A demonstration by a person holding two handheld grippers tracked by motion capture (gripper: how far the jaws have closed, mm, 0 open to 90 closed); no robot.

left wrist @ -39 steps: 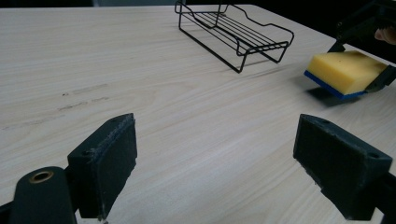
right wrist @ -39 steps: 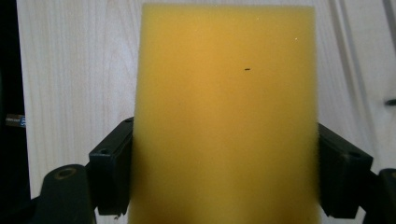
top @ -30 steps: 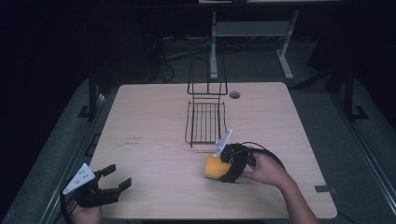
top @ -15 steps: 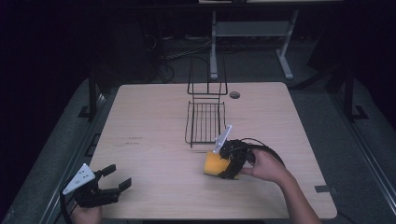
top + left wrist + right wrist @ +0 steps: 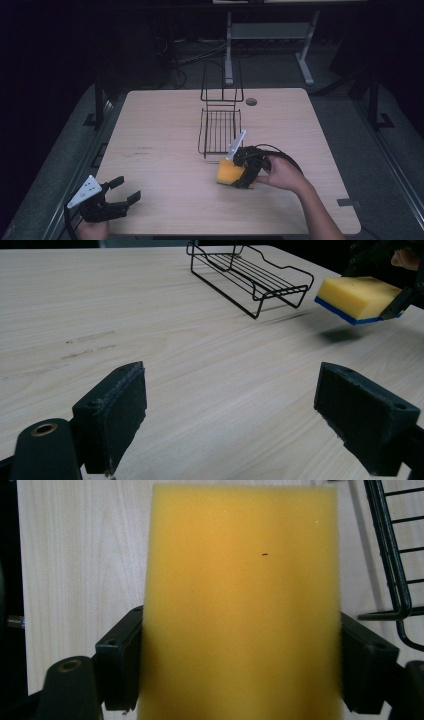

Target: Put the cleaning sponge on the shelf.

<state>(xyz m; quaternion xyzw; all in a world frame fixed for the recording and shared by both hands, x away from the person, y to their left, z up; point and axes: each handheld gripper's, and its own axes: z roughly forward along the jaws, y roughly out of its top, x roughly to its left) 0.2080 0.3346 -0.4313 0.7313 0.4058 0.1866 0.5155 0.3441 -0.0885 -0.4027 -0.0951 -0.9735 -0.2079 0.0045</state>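
Left gripper (image 5: 117, 195), at the table's (image 5: 165, 130) near-left edge: jaws wide apart, nothing between them; the hand below is cut off by the frame. Centre: wire rack (image 5: 220, 127), resting on the table. Right gripper (image 5: 240, 172): jaws clamped on the sponge (image 5: 229, 172), lifted clear of the table just before the rack. The sponge's blue underside (image 5: 350, 315) appears in the left gripper view; its near end hides the right gripper's jaw tips.
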